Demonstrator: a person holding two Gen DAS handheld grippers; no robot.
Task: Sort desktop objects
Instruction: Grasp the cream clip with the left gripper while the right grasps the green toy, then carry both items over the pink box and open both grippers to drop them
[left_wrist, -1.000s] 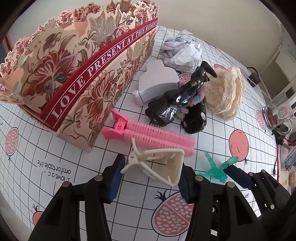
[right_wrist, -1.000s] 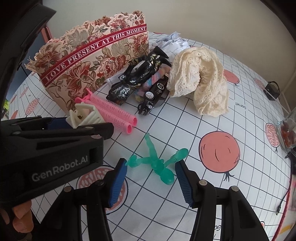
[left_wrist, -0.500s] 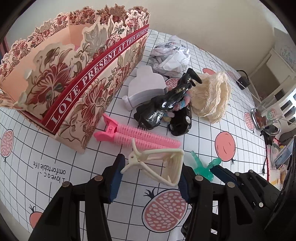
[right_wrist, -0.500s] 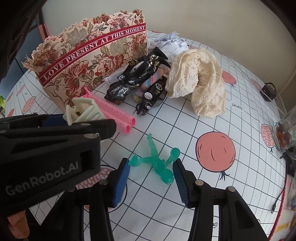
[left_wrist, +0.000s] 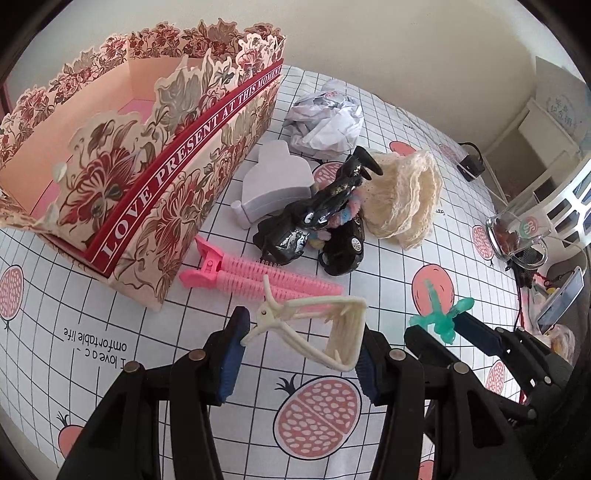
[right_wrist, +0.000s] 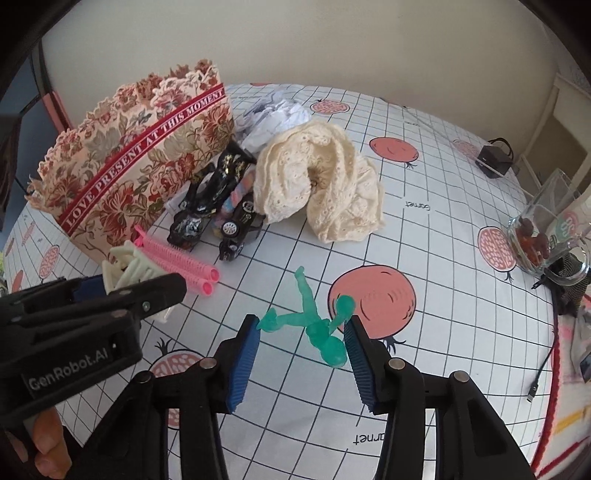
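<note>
My left gripper (left_wrist: 301, 332) is shut on a cream hair claw clip (left_wrist: 325, 328) and holds it above the tablecloth; the clip also shows in the right wrist view (right_wrist: 133, 269). My right gripper (right_wrist: 301, 341) is shut on a translucent green toy figure (right_wrist: 314, 321), lifted off the cloth; the figure also shows in the left wrist view (left_wrist: 441, 314). The floral gift box (left_wrist: 140, 162) stands open at the left. Pink hair rollers (left_wrist: 258, 282), black toy cars (left_wrist: 314, 225), a cream lace cloth (left_wrist: 406, 199) and a lilac case (left_wrist: 277, 184) lie beside it.
Crumpled white paper (left_wrist: 325, 122) lies behind the pile. A glass jar (right_wrist: 546, 236) with dark pieces stands at the right edge, with cables (right_wrist: 539, 380) near it. A small black box (right_wrist: 493, 158) sits far right.
Both grippers have risen with their objects. The right gripper closed on the green figure and lifted it off the cloth. The left view now looks down into the box.
</note>
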